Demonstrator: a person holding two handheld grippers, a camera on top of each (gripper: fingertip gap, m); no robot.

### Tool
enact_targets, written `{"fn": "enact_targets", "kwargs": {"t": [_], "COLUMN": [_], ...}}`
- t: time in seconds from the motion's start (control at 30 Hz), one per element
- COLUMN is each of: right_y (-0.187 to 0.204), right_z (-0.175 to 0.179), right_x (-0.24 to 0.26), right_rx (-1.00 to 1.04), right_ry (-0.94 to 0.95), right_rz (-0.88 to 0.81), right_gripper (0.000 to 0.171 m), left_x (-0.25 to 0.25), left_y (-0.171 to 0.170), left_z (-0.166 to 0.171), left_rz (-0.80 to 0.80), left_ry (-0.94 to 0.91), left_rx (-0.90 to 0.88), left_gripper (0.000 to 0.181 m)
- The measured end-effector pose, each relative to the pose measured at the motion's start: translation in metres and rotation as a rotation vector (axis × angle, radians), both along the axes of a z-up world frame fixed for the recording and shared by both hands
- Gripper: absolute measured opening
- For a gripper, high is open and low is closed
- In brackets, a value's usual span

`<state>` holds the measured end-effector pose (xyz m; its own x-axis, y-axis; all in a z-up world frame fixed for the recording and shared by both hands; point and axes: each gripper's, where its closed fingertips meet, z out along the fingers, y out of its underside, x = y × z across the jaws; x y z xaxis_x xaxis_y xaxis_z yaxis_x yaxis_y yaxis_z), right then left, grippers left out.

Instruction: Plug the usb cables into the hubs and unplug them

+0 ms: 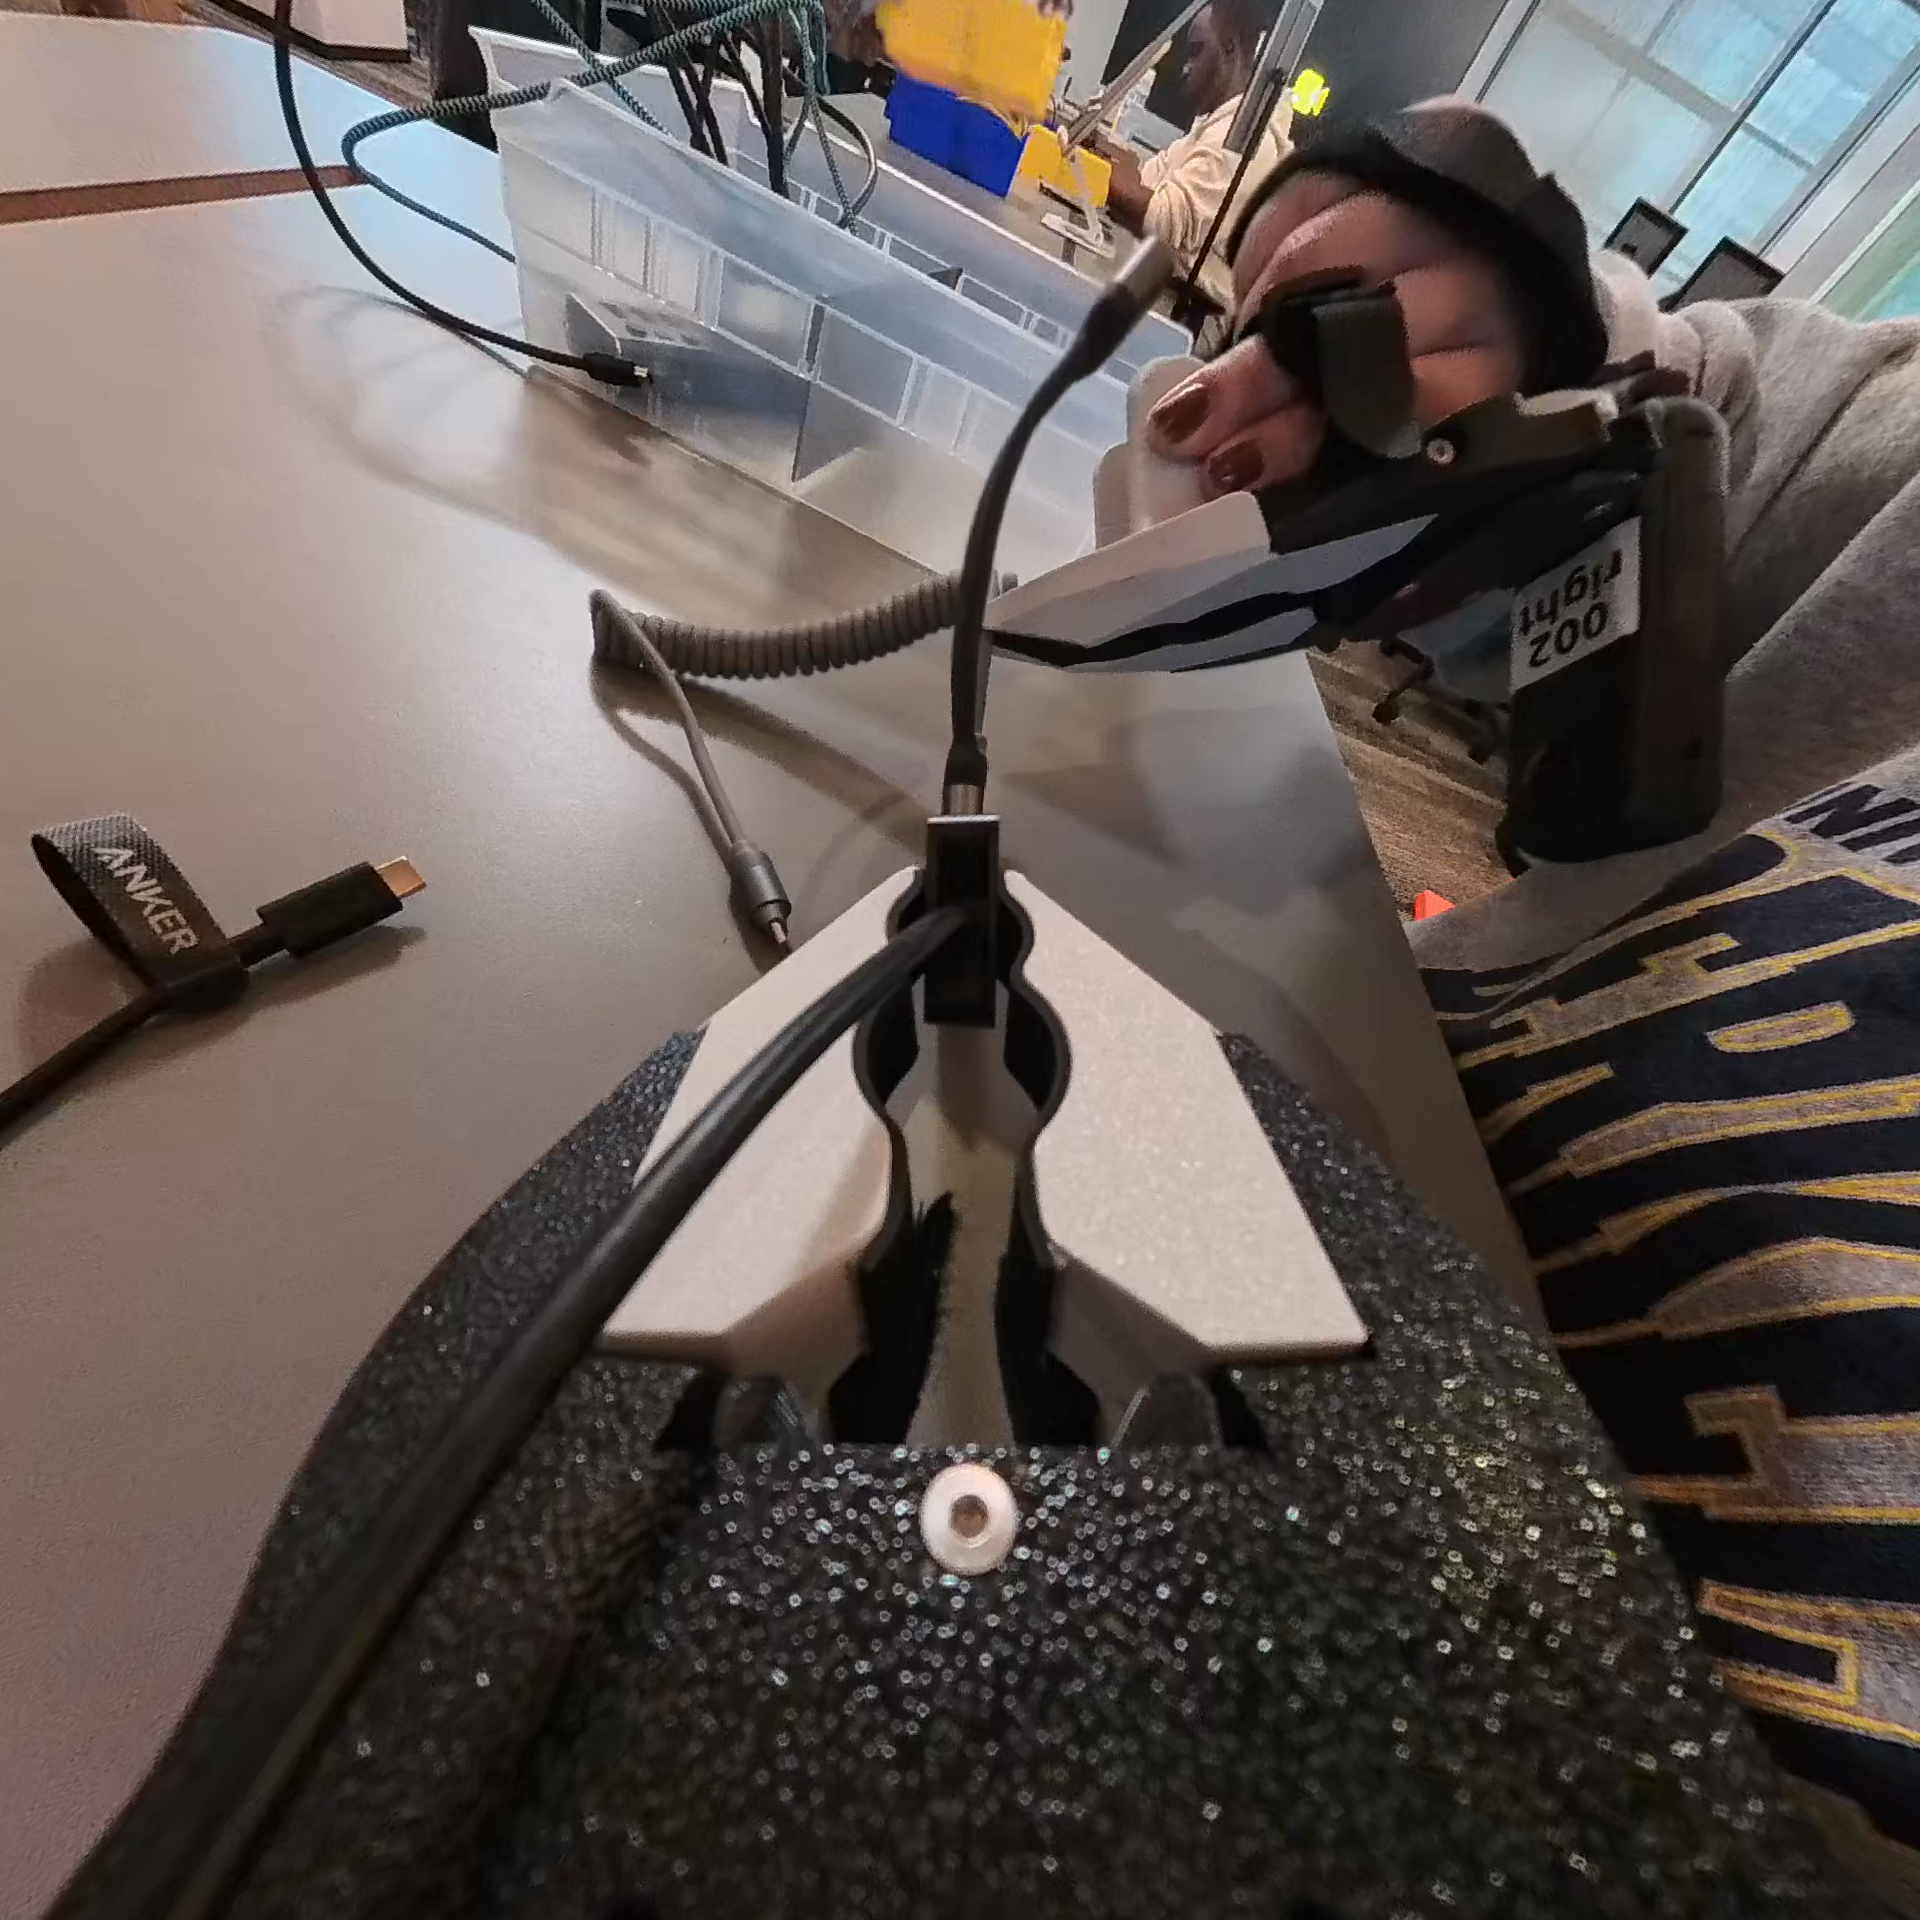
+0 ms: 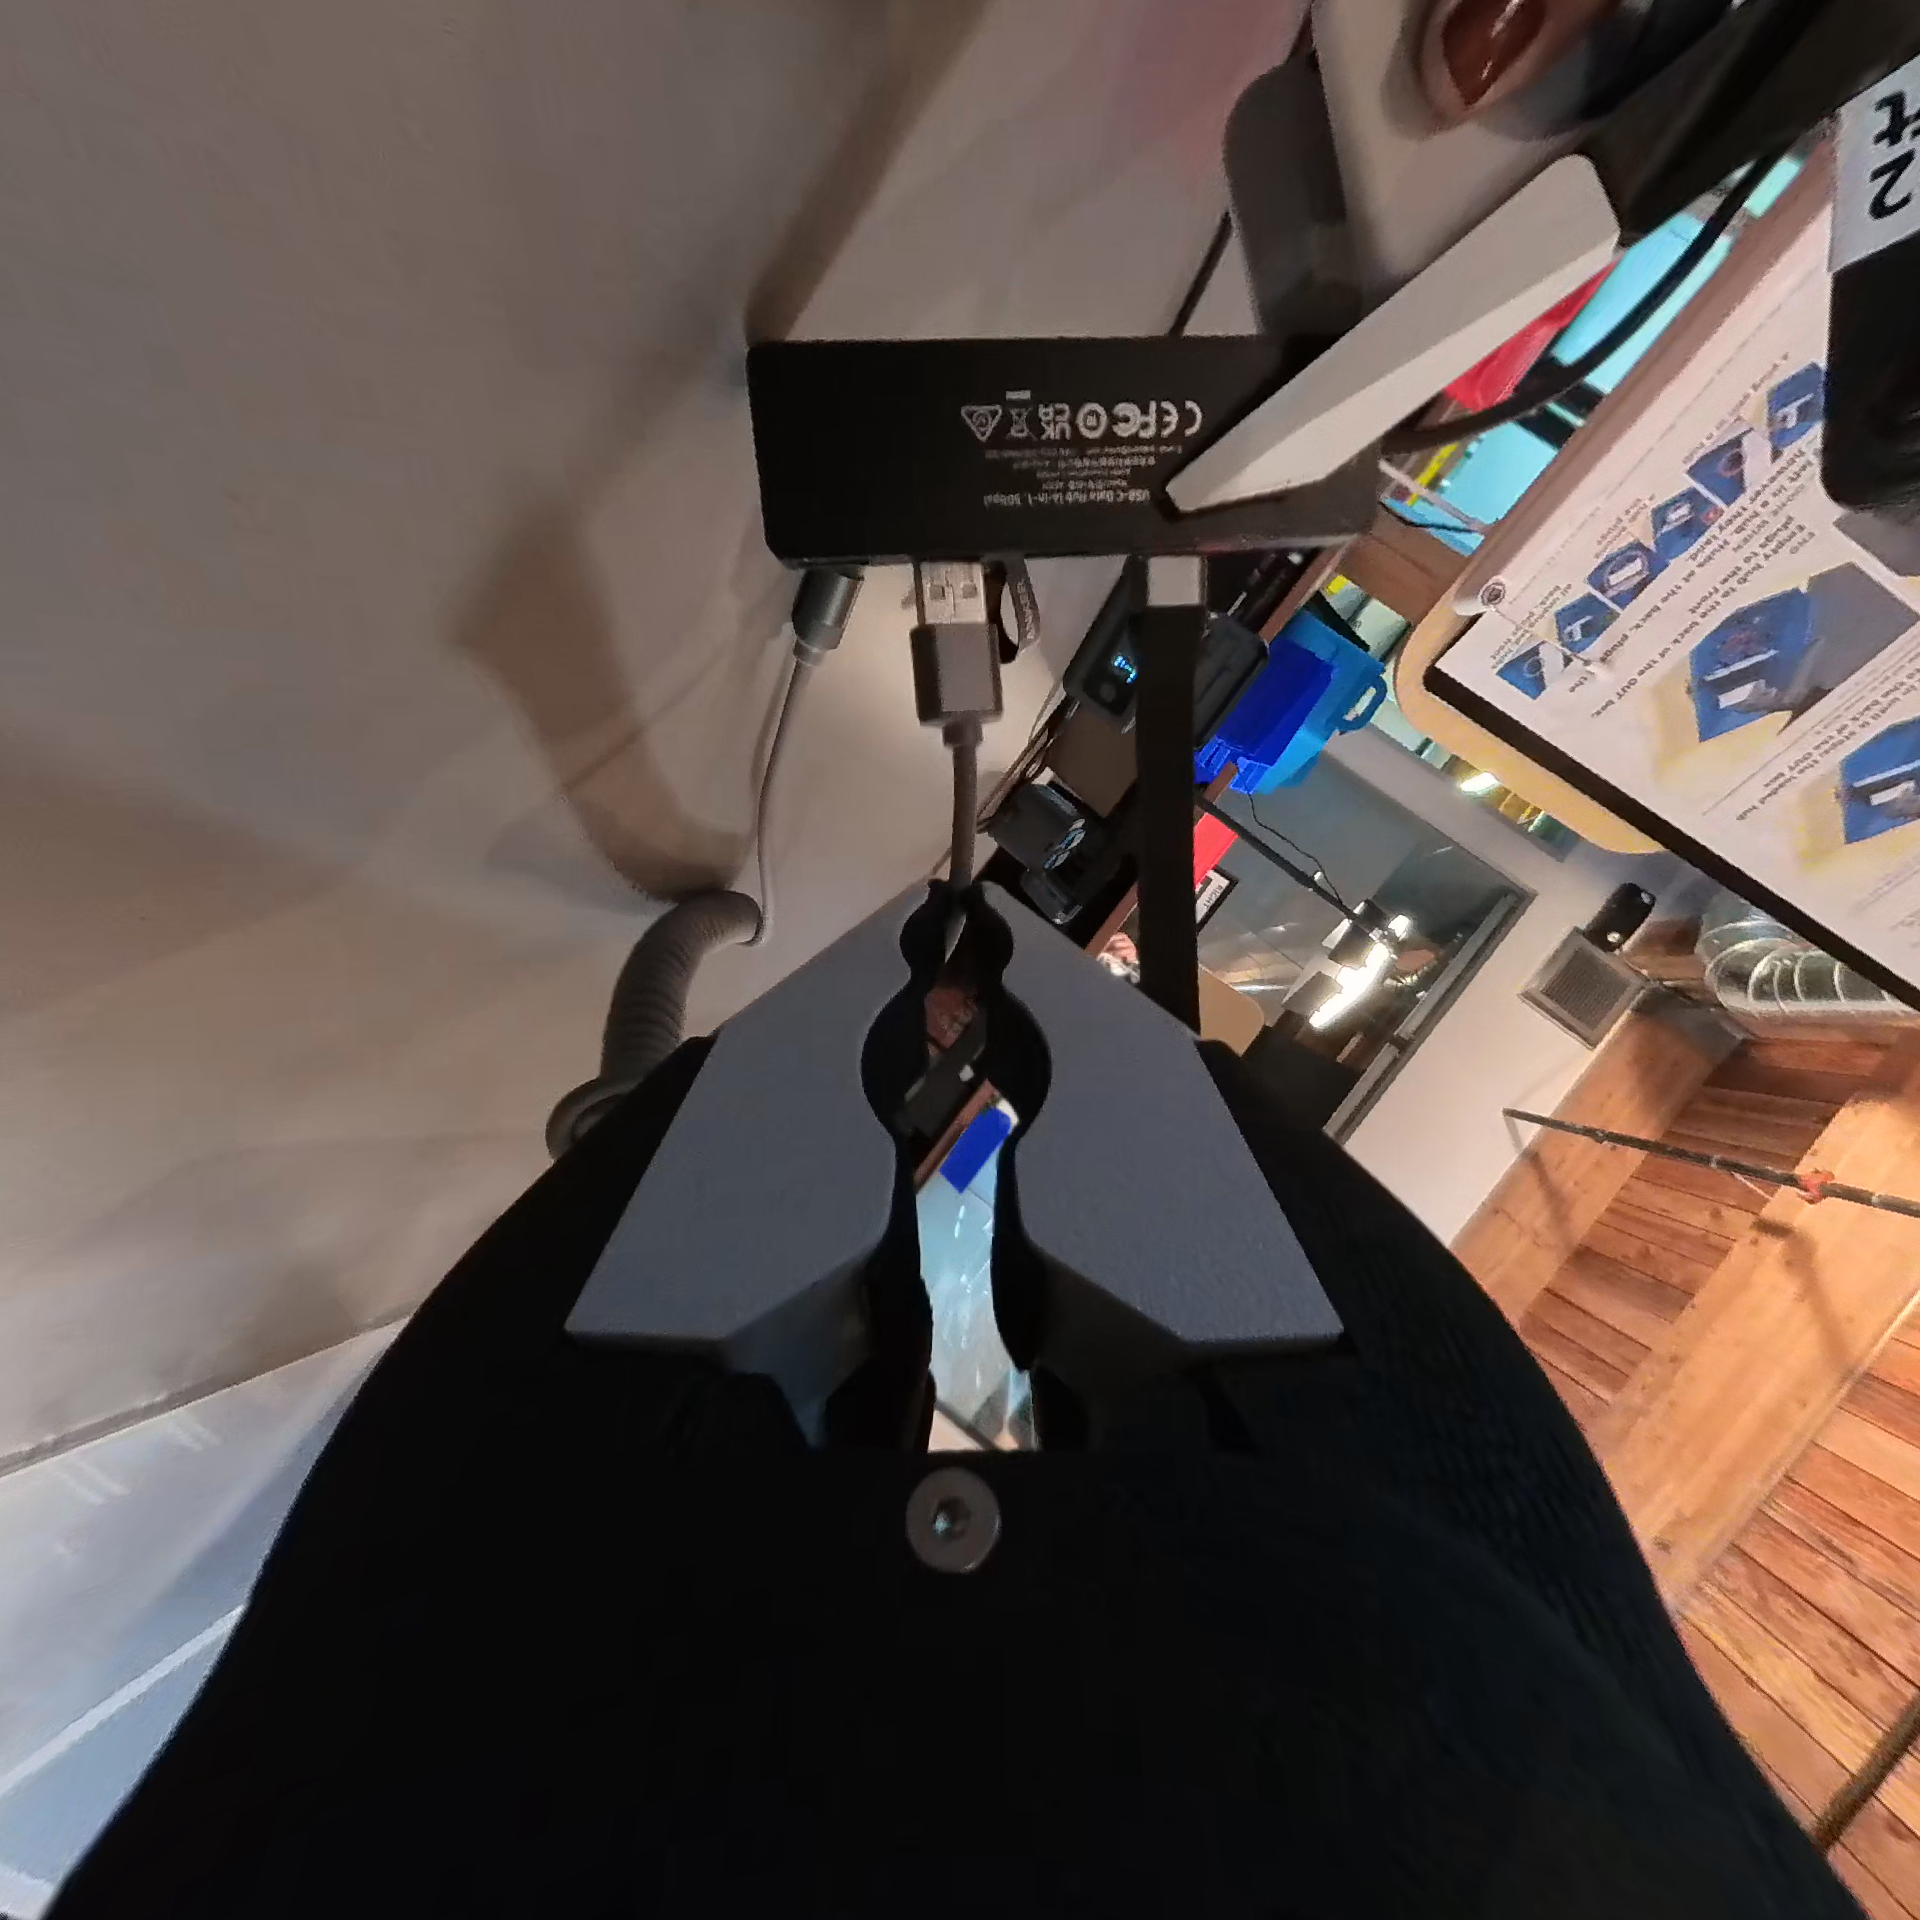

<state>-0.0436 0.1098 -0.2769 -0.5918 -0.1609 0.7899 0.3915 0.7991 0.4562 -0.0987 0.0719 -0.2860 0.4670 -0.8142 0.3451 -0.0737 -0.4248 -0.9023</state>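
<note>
Left and right wrist views, USB hub held off the table [image 1: 312,540].

**Left gripper** [image 1: 961,896]: jaws closed on the black USB hub [image 1: 961,977], which shows end-on between the fingertips. In the right wrist view the same gripper [image 2: 1184,499] clamps one end of the hub [image 2: 935,436], and the hub's long side runs across the picture.

**Right gripper** [image 2: 954,920]: jaws drawn narrow on the thin dark cable [image 2: 964,810], a little behind its USB-A plug [image 2: 956,665], not on the plug body. In the left wrist view its fingertips [image 1: 1023,623] meet the cable [image 1: 971,582] above the hub.

**Plug and port:** the plug meets the hub's port edge, with part of its metal shell still bare between plug body and hub. It looks only partly seated, and these views do not show whether it is going in or coming out.

**Governing relation:** the plug's long axis lies square to the hub's long side and in line with the right gripper's fingers. The hub lies straight ahead of those jaws, so the coming move is probably a straight push or pull along that line, with the left gripper bracing. Because the grip is on flexible cable, a push may buckle it.

**Other items:** a grey plug [image 2: 826,603] and a black cable [image 2: 1164,790] occupy neighbouring ports. A coiled grey cable [image 1: 790,634] and a strapped USB-C cable [image 1: 343,914] lie on the table, near a translucent bin [image 1: 727,291].
</note>
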Motion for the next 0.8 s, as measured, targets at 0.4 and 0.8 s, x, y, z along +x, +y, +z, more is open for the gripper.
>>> {"fn": "enact_targets", "kwargs": {"t": [0.4,0.8], "right_y": [0.001,-0.0035], "right_z": [-0.0003,-0.0001], "right_x": [-0.0003,0.002], "right_rx": [-0.008,0.015], "right_ry": [-0.021,-0.047], "right_rz": [0.016,0.036], "right_gripper": [0.001,0.001], "left_x": [0.0002,0.0005], "left_y": [-0.0007,-0.0013], "left_z": [0.0002,0.0], "left_rz": [-0.007,-0.011], "left_ry": [-0.001,0.0], "left_rx": [0.006,0.008], "left_gripper": [0.009,0.009]}}
